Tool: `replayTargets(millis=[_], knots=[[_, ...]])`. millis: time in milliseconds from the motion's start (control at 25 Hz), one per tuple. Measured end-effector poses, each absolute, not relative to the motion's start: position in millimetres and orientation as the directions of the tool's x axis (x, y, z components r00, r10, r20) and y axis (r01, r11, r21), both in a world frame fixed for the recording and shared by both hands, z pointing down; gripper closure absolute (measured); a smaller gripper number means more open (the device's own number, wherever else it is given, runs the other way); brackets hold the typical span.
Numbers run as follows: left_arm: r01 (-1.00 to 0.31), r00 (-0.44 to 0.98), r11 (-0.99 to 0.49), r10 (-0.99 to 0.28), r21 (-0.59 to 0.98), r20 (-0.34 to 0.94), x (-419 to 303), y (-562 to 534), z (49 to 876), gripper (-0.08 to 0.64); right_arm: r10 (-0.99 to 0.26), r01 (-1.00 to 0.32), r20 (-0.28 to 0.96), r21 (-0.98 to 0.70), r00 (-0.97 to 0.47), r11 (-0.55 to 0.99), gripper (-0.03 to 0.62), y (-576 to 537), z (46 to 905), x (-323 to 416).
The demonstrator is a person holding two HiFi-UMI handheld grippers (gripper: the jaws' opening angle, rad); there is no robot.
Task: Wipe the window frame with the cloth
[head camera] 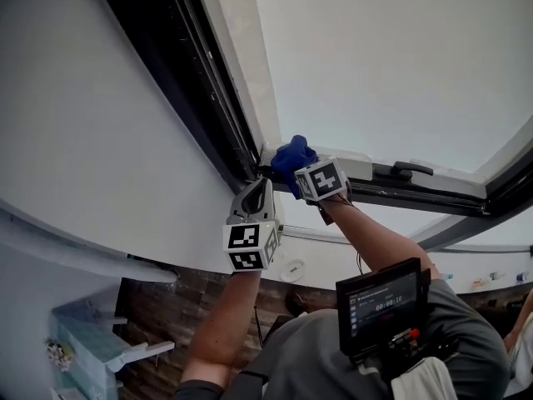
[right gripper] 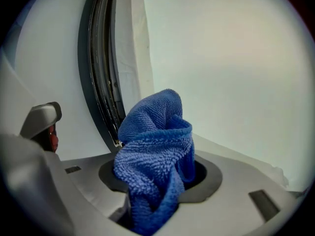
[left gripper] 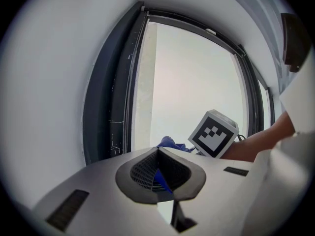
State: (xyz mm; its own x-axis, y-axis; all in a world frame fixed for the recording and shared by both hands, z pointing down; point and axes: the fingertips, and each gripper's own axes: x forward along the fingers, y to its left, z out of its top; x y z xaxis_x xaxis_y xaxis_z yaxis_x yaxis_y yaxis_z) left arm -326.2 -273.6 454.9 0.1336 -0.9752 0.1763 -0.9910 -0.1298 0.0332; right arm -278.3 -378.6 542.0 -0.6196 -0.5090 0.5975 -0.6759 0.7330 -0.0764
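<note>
Your right gripper point(right gripper: 162, 181) clamps the blue cloth point(right gripper: 152, 146); the left gripper point(left gripper: 158, 154) has its jaws together. Press the cloth firmly into the window frame point(right gripper: 98, 82) corner, then stroke along its channel.

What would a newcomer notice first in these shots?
First, the bright blue cloth, bunched in the jaws of the right gripper and held up at the corner of the dark window frame. Next, the left gripper, jaws together, raised right beside it. Behind both is the pale glass.
</note>
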Motion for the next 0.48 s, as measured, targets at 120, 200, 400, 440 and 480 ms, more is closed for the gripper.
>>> replayTargets(millis=[120, 200, 400, 440, 480], knots=[[-0.986, 0.166, -0.163, -0.971, 0.033, 0.173, -308.8, -281.3, 453.4, 0.551, -0.538, -0.716, 0.599, -0.086, -0.593, 0.693, 0.376, -381.2, 541.3, -246.7], [-0.98, 0.199, -0.195, -0.964, 0.038, 0.177, -294.6, -287.6, 454.3, 0.551, -0.564, -0.75, 0.599, -0.095, -0.568, 0.655, 0.376, -384.0, 541.9, -221.4], [-0.974, 0.227, -0.219, -0.955, 0.065, 0.192, -268.3, -297.1, 456.5, 0.551, -0.598, -0.799, 0.604, -0.115, -0.528, 0.59, 0.376, -385.5, 543.8, -172.0], [-0.971, 0.238, -0.23, -0.952, 0.064, 0.191, -261.5, -298.7, 455.6, 0.551, -0.604, -0.808, 0.605, -0.115, -0.519, 0.578, 0.376, -385.4, 543.6, -162.7], [-0.968, 0.251, -0.243, -0.949, 0.062, 0.19, -254.6, -300.5, 454.5, 0.551, -0.612, -0.816, 0.606, -0.114, -0.509, 0.567, 0.376, -385.4, 543.2, -153.5]])
